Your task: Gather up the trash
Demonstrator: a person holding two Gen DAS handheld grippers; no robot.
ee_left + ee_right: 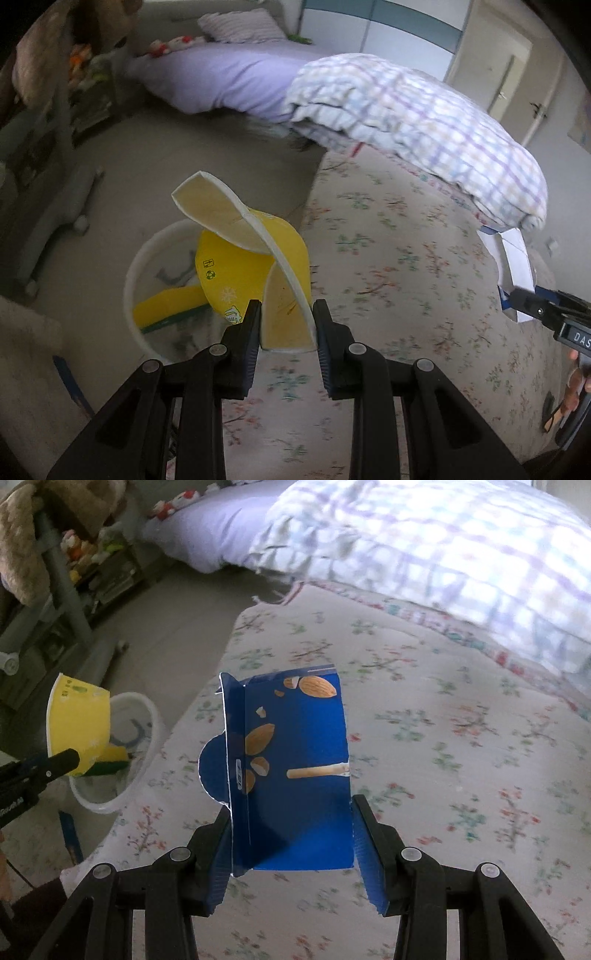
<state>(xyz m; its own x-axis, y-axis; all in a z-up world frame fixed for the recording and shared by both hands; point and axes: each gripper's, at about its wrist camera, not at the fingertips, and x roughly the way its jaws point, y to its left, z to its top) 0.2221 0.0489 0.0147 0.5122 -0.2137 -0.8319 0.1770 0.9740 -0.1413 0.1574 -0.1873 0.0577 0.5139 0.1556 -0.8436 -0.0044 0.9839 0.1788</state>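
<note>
My left gripper (pixel 287 314) is shut on a squashed yellow paper cup (pixel 255 266) with a cream inside, held over the edge of the bed above a white bin (pixel 129 280). Some yellow packaging lies inside the bin. In the right wrist view the same yellow cup (pixel 79 727) hangs at the left over the white bin (pixel 155 716). My right gripper (pixel 291 816) is shut on a flattened blue almond-snack box (pixel 295 775), held above the floral bedspread. The left wrist view shows that box's white back (pixel 517 266) at the right edge.
A floral bedspread (pixel 406 277) covers the bed, with a checked duvet (pixel 424 122) bunched at its far side. A second mattress with a lilac sheet (pixel 229 77) lies beyond. Grey chair legs (pixel 66 221) and cluttered shelves (pixel 88 96) stand left of the bin on the floor.
</note>
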